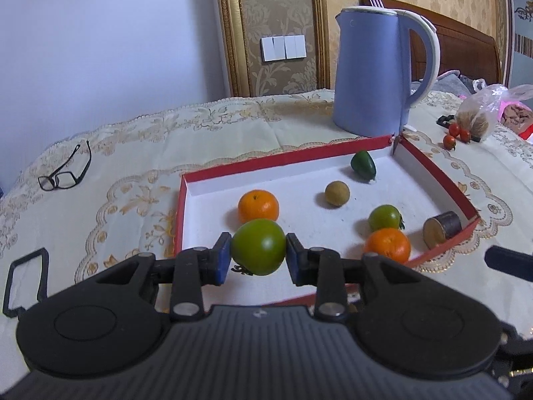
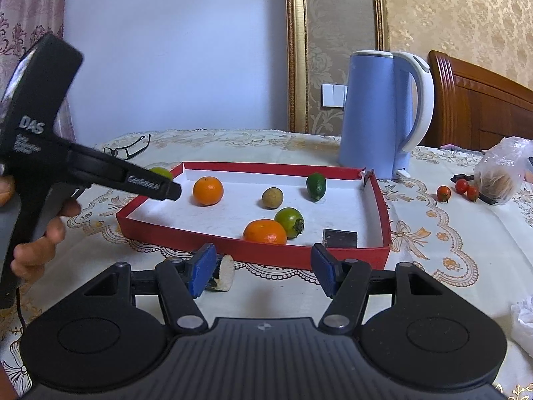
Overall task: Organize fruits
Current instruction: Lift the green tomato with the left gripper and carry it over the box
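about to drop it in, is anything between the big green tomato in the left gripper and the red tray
Nothing visible blocks it. The large green tomato sits clamped in the left gripper above the near-left corner of the red-walled cardboard tray, just short of an orange tangerine.

Blue kettle [image 1: 369, 73] behind the tray, black glasses [image 1: 65, 170] on embroidered tablecloth [image 1: 133, 153], wall switches [image 1: 283, 47]

A home bedroom: carved wooden headboard [image 2: 483, 100] at right, damask wallpaper [image 2: 466, 16], lace-clothed table [image 2: 449, 233], electric kettle [image 2: 376, 113].
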Demonstrator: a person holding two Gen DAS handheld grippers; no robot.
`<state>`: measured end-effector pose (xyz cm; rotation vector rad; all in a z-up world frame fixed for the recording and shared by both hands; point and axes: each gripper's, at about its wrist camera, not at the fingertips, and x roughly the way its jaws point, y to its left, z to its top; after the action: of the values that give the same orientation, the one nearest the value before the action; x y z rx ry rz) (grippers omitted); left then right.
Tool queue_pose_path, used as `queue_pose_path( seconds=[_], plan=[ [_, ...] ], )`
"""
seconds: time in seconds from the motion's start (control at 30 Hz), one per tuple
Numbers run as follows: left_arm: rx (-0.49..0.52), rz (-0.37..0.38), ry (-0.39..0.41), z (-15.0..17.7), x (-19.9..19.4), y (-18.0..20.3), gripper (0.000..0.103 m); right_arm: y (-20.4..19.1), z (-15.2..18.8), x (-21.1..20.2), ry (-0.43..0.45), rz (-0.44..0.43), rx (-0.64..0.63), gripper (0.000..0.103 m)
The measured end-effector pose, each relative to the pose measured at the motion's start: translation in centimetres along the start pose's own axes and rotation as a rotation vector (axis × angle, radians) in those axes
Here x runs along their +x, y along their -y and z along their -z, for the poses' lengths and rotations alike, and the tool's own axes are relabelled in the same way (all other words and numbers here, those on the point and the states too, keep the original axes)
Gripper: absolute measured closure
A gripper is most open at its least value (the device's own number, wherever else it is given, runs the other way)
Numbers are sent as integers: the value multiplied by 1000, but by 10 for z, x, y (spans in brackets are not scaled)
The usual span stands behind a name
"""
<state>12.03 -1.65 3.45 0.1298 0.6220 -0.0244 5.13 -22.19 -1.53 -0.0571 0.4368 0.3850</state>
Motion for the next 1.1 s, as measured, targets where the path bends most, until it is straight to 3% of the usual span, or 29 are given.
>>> queue_pose_path(
  seconds=[1.1],
  plan=[
    [113,-24,-37,-39,76,35,72,-9,6,5,-17,-21,5,41]
  ],
)
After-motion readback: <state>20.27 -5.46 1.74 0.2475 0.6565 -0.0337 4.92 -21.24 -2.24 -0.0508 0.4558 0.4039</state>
